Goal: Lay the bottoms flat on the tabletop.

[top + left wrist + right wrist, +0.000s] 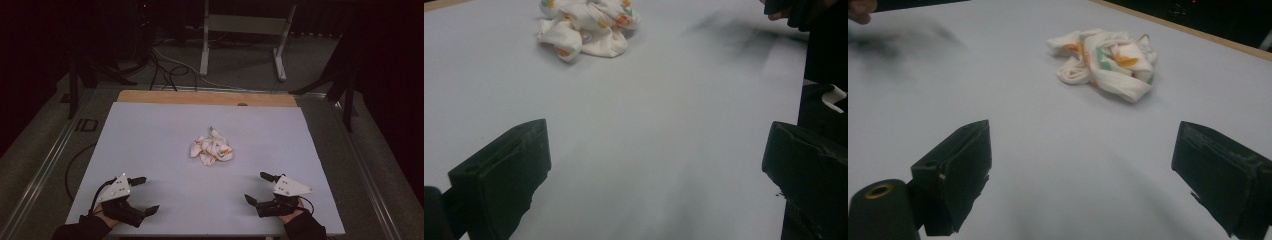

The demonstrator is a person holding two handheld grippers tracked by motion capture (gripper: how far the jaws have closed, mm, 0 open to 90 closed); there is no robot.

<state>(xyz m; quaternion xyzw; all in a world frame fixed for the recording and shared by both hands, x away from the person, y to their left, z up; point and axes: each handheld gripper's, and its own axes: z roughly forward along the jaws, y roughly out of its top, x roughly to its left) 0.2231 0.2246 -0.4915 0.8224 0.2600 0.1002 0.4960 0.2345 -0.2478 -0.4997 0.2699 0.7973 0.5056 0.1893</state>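
Observation:
A crumpled white cloth (211, 148) with orange and green print lies in a heap near the middle of the white table top (150, 130). My left gripper (144, 195) rests at the near left corner, jaws spread wide with nothing between them. At the near right, my right gripper (258, 187) is likewise open and empty. Both point toward the cloth from a distance. In the left gripper view the cloth (586, 27) sits far ahead at upper left; in the right gripper view the cloth (1108, 60) lies ahead, right of centre.
A wooden strip (205, 97) borders the table's far edge. Beyond it on the floor stand a white frame's legs (205, 45) and loose cables (170, 70). Dark stands (75, 80) flank both sides.

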